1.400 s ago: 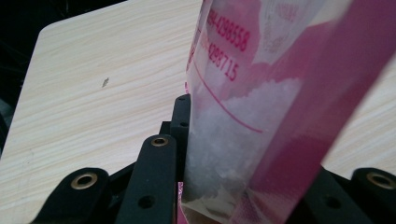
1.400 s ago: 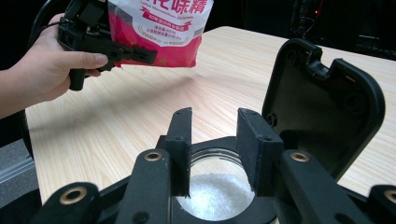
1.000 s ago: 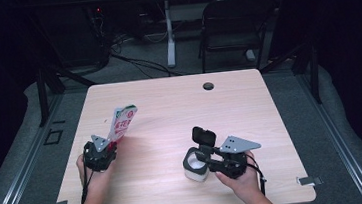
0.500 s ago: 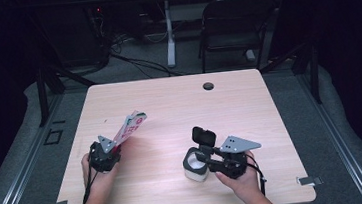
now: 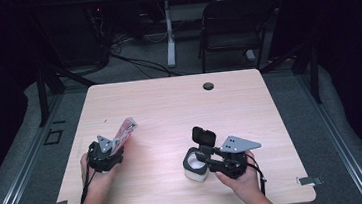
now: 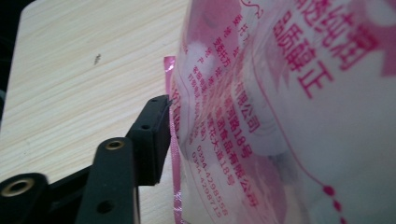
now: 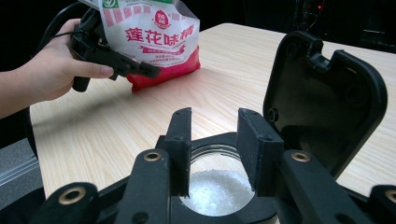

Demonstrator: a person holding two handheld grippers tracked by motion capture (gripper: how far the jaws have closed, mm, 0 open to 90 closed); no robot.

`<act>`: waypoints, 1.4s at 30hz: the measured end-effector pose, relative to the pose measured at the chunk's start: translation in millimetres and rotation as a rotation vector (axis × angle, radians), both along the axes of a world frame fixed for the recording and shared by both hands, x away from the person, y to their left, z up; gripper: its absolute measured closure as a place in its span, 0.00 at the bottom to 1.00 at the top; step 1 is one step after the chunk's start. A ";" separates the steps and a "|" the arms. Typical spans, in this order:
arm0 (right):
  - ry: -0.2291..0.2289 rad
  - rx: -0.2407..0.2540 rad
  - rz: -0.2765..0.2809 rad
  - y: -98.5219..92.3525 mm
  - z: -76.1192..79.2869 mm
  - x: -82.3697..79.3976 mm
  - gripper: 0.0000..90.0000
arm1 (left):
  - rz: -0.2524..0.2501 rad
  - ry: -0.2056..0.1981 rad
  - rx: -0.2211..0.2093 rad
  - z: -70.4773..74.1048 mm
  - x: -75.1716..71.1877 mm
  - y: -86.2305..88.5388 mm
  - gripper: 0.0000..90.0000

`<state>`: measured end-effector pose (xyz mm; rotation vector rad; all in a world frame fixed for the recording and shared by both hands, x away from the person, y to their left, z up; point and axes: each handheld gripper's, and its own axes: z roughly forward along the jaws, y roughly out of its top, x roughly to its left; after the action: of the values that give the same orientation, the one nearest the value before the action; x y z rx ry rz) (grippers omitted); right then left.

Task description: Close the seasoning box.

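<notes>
A pink and white bag of white granules [image 5: 125, 130] [image 6: 280, 116] [image 7: 159, 42] leans low with its bottom edge on the table. My left gripper [image 5: 119, 142] has just been opening its jaws. The bag stands loose between them, with one fingertip [image 6: 156, 121] at its side seam. A small white jar [image 5: 193, 170] holds white granules [image 7: 215, 191], and its black flip lid [image 5: 204, 136] [image 7: 322, 98] stands open. My right gripper [image 5: 201, 161] [image 7: 215, 135] is shut on the jar's neck.
The light wooden table [image 5: 169, 108] has a dark cable hole [image 5: 208, 86] near its far edge. A black chair [image 5: 234, 26] and a desk leg stand beyond the table on the grey floor. Cables trail from both grippers.
The bag has tipped from nearly upright down toward the table, to the right. The left jaws have spread apart around it. The right gripper and the jar have not moved.
</notes>
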<state>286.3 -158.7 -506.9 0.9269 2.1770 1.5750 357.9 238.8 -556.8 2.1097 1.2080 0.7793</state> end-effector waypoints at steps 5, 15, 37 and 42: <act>0.000 0.000 0.003 0.3 -0.1 -0.3 0.73 | -0.034 0.016 -0.013 -0.2 -0.3 -0.4 0.45; 0.000 0.001 -0.006 -1.4 0.5 -0.7 0.73 | -0.090 0.001 -0.001 10.3 -12.4 -9.0 0.42; 0.018 0.012 -0.023 -9.4 0.2 -0.6 0.71 | -0.201 0.041 0.006 9.4 -38.9 -31.2 0.42; 0.027 0.017 -0.037 -17.2 0.1 -1.2 0.71 | -0.232 0.047 0.026 5.8 -41.3 -41.3 0.42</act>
<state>285.1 -175.9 -506.9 0.9934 2.1546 1.5753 316.6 197.5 -551.0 2.2505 0.9577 0.6468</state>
